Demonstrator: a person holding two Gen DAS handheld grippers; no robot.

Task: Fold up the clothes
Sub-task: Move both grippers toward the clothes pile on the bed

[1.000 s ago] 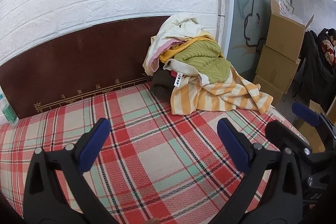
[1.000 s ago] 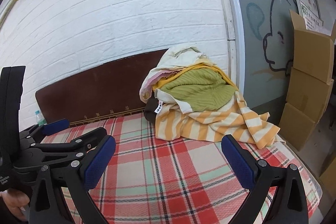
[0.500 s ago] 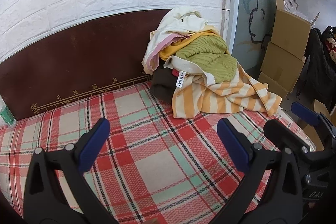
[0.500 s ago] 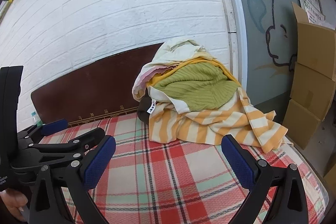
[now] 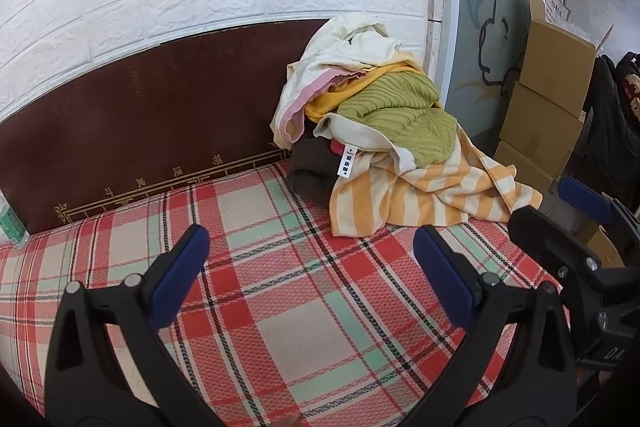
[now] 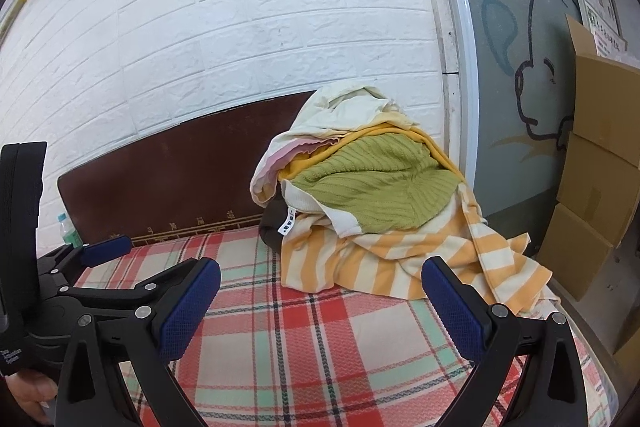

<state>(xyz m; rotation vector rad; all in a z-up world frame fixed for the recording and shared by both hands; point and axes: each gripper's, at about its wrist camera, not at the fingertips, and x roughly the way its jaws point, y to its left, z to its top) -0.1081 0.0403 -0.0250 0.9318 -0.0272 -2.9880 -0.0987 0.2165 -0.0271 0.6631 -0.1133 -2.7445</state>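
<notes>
Little legible writing — mostly marks too small or blurred to read.
The white tag [image 5: 347, 160] on the striped garment [image 5: 420, 195] carries dark print that cannot be made out; gold characters along the brown headboard [image 5: 140, 131] are unreadable; the right gripper [image 5: 608, 353] body shows the letters "D.A" — the wall poster [image 6: 600, 3] text stays illegible.

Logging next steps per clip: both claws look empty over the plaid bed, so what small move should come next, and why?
Probably ease the right claw forward to the orange-striped garment, the nearest piece of the clothes pile. Both it and the left claw are open and empty, short of the pile, above the plaid bed.
</notes>
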